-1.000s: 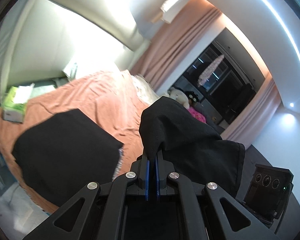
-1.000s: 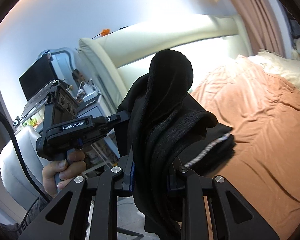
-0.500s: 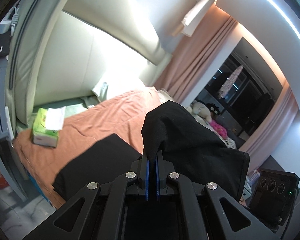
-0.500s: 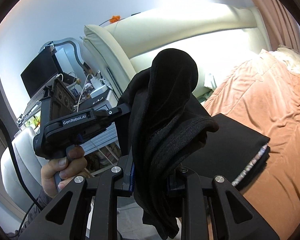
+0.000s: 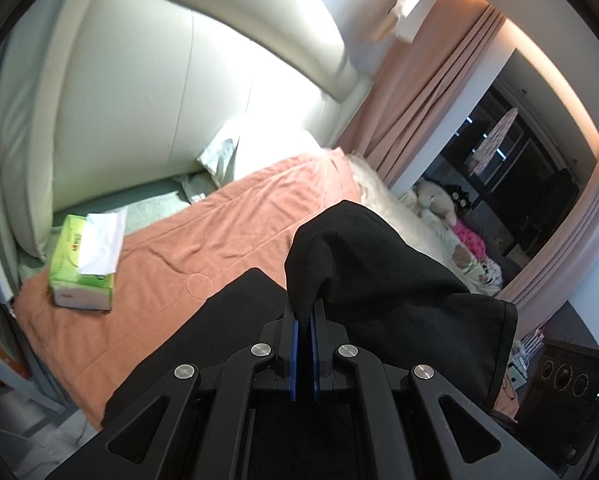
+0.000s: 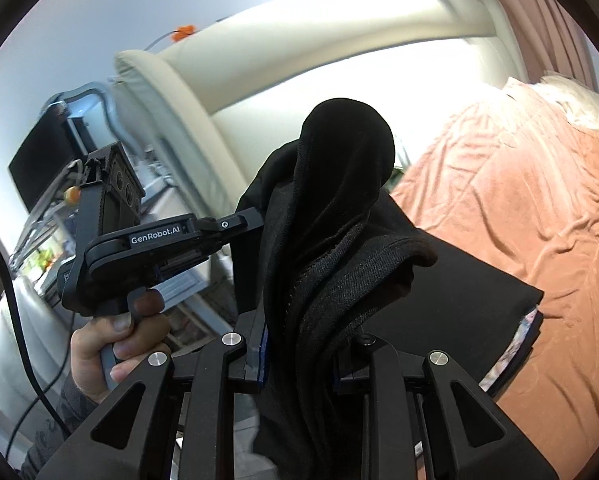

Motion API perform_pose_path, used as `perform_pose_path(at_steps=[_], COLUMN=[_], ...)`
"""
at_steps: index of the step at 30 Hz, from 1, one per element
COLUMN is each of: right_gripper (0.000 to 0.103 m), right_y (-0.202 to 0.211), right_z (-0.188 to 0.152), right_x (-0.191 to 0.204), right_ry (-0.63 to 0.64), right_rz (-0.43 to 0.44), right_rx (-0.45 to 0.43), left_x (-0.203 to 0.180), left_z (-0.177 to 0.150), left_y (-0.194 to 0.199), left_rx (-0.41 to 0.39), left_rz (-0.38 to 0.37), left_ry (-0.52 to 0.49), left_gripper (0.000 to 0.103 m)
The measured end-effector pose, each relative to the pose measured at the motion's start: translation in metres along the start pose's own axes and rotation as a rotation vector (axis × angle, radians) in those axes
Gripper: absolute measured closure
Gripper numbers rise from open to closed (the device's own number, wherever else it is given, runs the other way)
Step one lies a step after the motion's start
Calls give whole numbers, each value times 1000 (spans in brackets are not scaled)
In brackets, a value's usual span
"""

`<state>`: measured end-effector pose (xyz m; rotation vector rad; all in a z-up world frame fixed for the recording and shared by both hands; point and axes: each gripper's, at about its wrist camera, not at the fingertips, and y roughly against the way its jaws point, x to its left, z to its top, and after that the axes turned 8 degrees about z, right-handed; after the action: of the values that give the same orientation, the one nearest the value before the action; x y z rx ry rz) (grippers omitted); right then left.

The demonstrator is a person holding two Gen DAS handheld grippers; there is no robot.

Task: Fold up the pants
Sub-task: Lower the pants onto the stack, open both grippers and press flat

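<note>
Bedroom with a padded cream headboard [image 5: 203,92] and a bed [image 5: 227,236] under an orange cover, and at the near edge of that bed lies a flat dark folded stack [image 6: 471,292], pale edges showing at its corner. Above it the black pants [image 5: 391,292] hang in the air, bunched and held up between the two tools, not resting on the bed as far as I can see. The left tool [image 5: 304,320] has its fingers pressed nearly together on a thin fold of the cloth; the right tool [image 6: 299,356] is pinching a much thicker wad, with more fabric draped over its tip and hanging below. My worry is the uneven hold: the thin pinch on the left could slip if the cloth is pulled taut, dropping that side onto the stack or off the bed edge. The bulky wad on the right may release crooked and spoil the fold. A green tissue box [image 5: 84,264] sits further along the bed, probably clear of any swing.
</note>
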<state>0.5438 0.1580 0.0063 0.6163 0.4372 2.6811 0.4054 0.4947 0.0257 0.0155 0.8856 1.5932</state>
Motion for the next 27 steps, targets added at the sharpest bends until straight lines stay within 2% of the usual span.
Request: perform_pose_path(at_steps=[6, 7, 9, 10, 11, 12, 15, 19, 21, 23, 25, 27], right_gripper=[84, 81, 68, 48, 33, 32, 32, 33, 39, 55, 60, 60], right_y=[-13, -13, -16, -19, -19, -17, -5, 6, 9, 6, 4, -6], right_z=[9, 11, 13, 12, 10, 7, -2, -3, -1, 3, 5, 8], right_x=[-31, -36, -43, -52, -60, -68, -84, -85, -81, -70, -59, -42], right_ry=[-34, -45, -62, -89, -116, -145, -177, -170, -146, -110, -77, -35], right_rz=[-32, -48, -109, -151, -181, -211, -244, -225, -200, -162, -138, -121], right_rx=[2, 2, 8, 23, 30, 28, 7, -20, -31, -32, -24, -9], left_x=[-14, -17, -23, -24, -24, -20, -13, -6, -7, -9, -11, -13], left_z=[6, 7, 6, 4, 1, -3, -16, -28, -33, -38, -44, -49], left_y=[-37, -43, -60, -67, -73, -76, -71, -59, -50, -44, -38, -36], left_rx=[39, 44, 65, 80, 105, 118, 118, 129, 127, 127, 126, 130], left_rz=[24, 29, 74, 117, 156, 163, 159, 162, 156, 151, 150, 154], left_ry=[-25, -31, -58, -67, -68, -58, -58, -39, -41, -40, -40, -44], left_gripper=[99, 98, 97, 89, 85, 81, 80, 80, 80, 80, 80, 80])
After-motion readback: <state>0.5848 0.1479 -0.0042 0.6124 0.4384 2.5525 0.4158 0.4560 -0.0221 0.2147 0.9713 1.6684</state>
